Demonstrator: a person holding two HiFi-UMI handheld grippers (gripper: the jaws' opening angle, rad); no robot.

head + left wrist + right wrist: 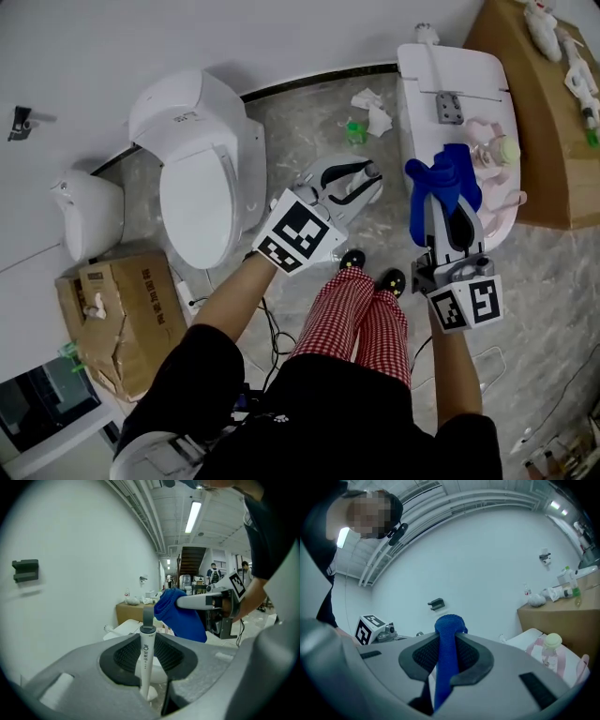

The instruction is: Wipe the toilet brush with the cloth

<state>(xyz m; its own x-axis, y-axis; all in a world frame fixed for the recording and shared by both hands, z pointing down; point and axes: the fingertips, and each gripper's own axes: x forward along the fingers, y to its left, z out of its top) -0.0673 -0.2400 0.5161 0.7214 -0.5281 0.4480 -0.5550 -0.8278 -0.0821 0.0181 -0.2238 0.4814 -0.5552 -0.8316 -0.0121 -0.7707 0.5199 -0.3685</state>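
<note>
Pinching the toilet brush (146, 656) by its slim white handle, the left gripper (366, 180) holds it just right of the toilet (197, 178). Handle looks stiff, light, smooth, prob. slippery: grip mid-shaft, firmly. Right gripper (448, 211), further right of toilet, is clamped on blue cloth (439, 180). Cloth is soft and limp; wrap it round shaft.

Floor (553, 309): my shoes (352, 258), a toilet (197, 187), a cardboard box (122, 319) and crumpled paper (375, 112) rest here.
White top (469, 70): a metal plate (449, 107) lies on it.
</note>
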